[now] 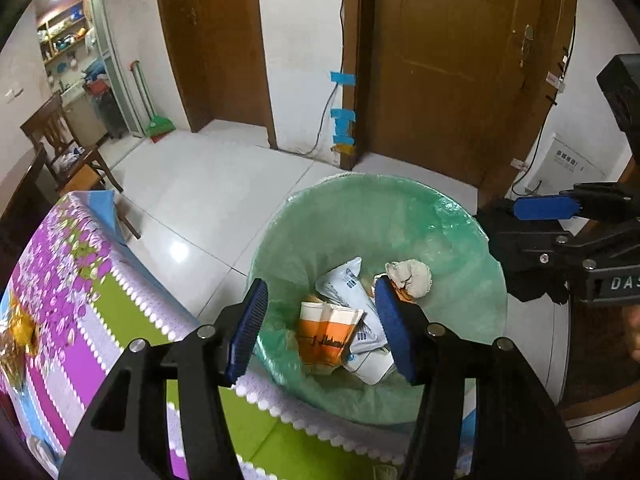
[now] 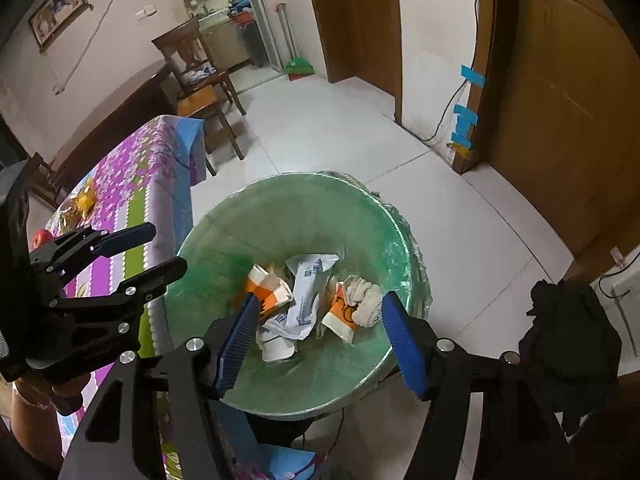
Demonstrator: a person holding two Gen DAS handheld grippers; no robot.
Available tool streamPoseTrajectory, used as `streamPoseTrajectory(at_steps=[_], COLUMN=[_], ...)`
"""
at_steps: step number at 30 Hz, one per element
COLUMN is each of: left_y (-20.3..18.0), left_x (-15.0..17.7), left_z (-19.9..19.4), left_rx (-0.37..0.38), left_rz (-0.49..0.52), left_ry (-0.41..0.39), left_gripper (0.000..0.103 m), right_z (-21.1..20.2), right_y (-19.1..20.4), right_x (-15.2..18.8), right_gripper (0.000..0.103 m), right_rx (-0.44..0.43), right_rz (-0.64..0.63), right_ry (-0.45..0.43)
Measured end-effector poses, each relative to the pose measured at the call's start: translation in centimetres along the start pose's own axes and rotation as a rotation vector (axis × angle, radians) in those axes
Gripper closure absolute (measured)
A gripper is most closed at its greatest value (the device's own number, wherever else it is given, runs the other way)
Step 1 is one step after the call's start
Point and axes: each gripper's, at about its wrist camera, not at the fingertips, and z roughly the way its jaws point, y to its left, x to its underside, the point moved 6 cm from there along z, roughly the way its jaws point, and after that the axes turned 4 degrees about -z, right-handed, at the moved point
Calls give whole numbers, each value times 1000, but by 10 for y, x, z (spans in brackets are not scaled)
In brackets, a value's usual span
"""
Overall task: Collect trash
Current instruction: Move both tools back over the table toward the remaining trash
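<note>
Hovering over the green-lined round trash bin (image 2: 224,216), both tongs (image 1: 322,326) (image 2: 318,340) half-open, empty; remaining gold wrapper (image 2: 82,200) on the floral-cloth surface (image 2: 132,184), nearer our left.

"DAS" lettering on right claw body (image 1: 616,282); wall box (image 1: 568,164) print unreadable.
</note>
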Motion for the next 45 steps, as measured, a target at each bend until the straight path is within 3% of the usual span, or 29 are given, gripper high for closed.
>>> streamPoseTrajectory(at_steps=[7, 12, 16, 22, 27, 33, 36, 45], left_y=[15, 41, 59, 84, 114, 146, 161, 194], left_x=[13, 21, 32, 60, 90, 134, 155, 212], left_z=[-17, -43, -56, -73, -99, -133, -148, -202], left_rx=[-114, -209, -235, -261, -333, -521, -557, -687], left_rz=[-27, -125, -190, -282, -388, -457, -495, -569], left_ry=[-51, -139, -157, -135, -147, -184, -189, -226], left_gripper=[48, 47, 47, 47, 47, 47, 44, 40], right_z=[-5, -29, -37, -34, -41, -45, -46, -23], right_y=[12, 27, 50, 92, 136, 195, 225, 295], right_x=[5, 4, 6, 8, 15, 29, 40, 63], right_gripper=[37, 37, 37, 37, 37, 34, 34, 29], right_rx=[34, 124, 101, 57, 32, 47, 39, -61], right_rz=[-21, -45, -44, -94, -152, -264, -318, -407], right_ry=[-60, -255, -341, -342, -407, -511, -562, -525])
